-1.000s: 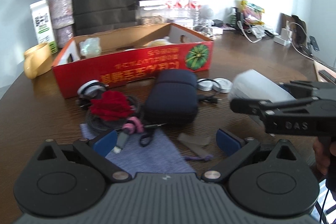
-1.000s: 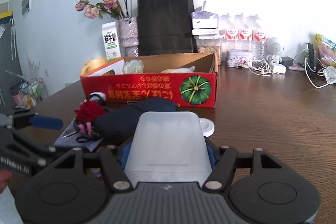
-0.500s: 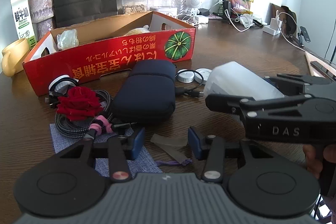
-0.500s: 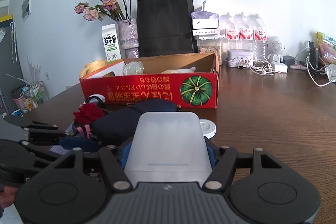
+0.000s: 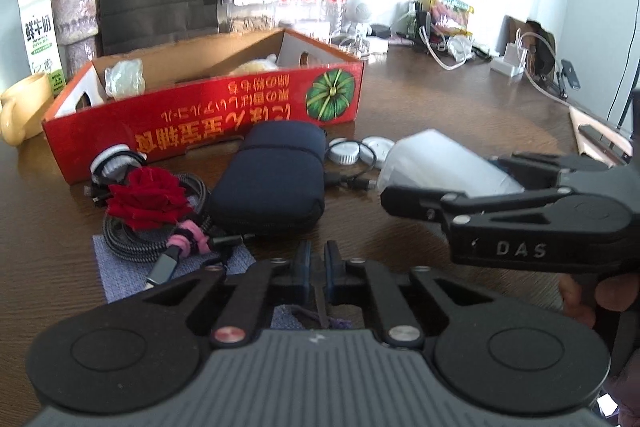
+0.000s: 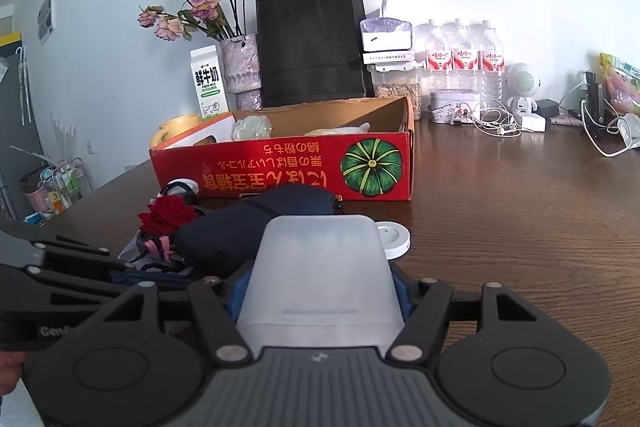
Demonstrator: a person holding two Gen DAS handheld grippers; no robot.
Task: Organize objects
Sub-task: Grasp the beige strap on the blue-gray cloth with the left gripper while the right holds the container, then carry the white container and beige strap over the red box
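My left gripper (image 5: 318, 259) is shut on a thin grey-brown strip (image 5: 320, 301) with a purple tassel (image 5: 306, 315), low over the wooden table. The strip stands on edge between the blue pads. My right gripper (image 6: 320, 283) is shut on a translucent white plastic container (image 6: 320, 267). It hovers to the right of the left one, and the left wrist view also shows the container (image 5: 432, 159). The red cardboard box (image 5: 200, 119) lies open behind, with a few items inside.
A dark blue pouch (image 5: 272, 179), a red rose (image 5: 148, 195) on a coiled braided cable (image 5: 128, 239), a grey cloth (image 5: 116, 271) and two white round caps (image 5: 344, 151) lie before the box. A black paper bag (image 6: 312, 43), vase, milk carton and bottles line the wall.
The left jaws went from wide open to shut, closing on the strip that lay flat on the table. The right gripper and its container kept still.
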